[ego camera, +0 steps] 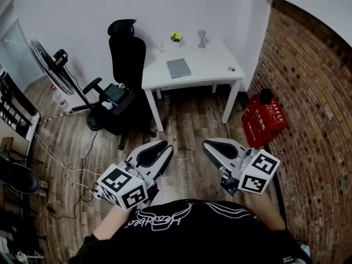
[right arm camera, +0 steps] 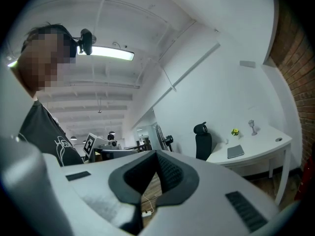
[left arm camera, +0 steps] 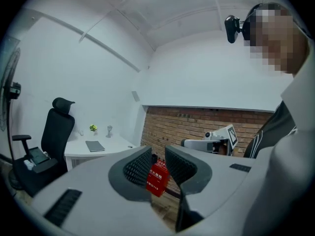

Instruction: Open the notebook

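Note:
A grey notebook (ego camera: 178, 67) lies closed on the white table (ego camera: 214, 65) across the room. It also shows small in the left gripper view as the notebook (left arm camera: 95, 145) and in the right gripper view as the notebook (right arm camera: 236, 151). Both grippers are held close to my body, far from the table. My left gripper (ego camera: 165, 147) points roughly level, its jaws a narrow gap apart with nothing between them; the left gripper (left arm camera: 158, 154) shows a red box through that gap. My right gripper (ego camera: 208, 144) has its jaws touching at the tips and empty, as the right gripper (right arm camera: 156, 155) shows.
A black office chair (ego camera: 126, 54) stands left of the table, and a standing fan (ego camera: 52, 65) further left. Red boxes (ego camera: 265, 117) sit by the brick wall on the right. A small yellow-green object (ego camera: 175, 37) and a glass piece (ego camera: 202, 37) stand at the table's back. Cables run over the wooden floor.

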Demonstrator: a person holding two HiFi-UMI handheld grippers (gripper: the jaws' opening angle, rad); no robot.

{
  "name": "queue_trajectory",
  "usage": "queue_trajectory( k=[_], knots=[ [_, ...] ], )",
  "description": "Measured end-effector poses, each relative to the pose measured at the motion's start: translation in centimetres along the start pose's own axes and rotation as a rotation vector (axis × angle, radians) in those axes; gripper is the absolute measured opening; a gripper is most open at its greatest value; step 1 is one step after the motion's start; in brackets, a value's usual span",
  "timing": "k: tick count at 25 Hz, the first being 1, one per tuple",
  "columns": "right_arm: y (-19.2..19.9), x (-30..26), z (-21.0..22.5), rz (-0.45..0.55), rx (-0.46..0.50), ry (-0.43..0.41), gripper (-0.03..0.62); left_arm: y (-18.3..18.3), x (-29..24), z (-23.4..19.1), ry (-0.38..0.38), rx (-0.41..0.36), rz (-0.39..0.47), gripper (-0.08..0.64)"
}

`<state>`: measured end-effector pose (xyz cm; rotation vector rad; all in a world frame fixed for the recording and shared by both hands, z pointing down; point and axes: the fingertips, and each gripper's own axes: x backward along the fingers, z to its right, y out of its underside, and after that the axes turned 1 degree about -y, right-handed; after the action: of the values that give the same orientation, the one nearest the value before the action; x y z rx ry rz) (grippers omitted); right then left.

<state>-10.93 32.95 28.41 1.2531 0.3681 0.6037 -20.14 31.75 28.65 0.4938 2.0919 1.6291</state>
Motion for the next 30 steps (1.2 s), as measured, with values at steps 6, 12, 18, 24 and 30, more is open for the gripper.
queue_trajectory(
  k=[6,12,18,24,30],
  knots=[
    [-0.2,3.0,2.4,0.013,-0.007,0.009,0.000,1.2,-3.2,1.0,-0.019,-0.012,-0.017,0.208],
    [0.3,4.8,4.6,0.002,-0.031,0.026,0.000,1.8,-5.4,0.7,-0.053,-0.013,-0.021,0.268],
    [0.7,5.2,6.7,0.005,-0.057,0.040,0.000,2.3,-7.2,-0.6,-0.070,-0.001,-0.042,0.276],
    [1.4,3.9,10.6,-0.008,-0.081,0.070,0.000,2.6,-10.4,-3.5,-0.054,-0.002,-0.054,0.275],
    [0.6,0.7,16.6,-0.019,-0.090,0.097,0.000,2.7,-15.3,-8.8,-0.037,0.000,-0.084,0.275]
  ],
)
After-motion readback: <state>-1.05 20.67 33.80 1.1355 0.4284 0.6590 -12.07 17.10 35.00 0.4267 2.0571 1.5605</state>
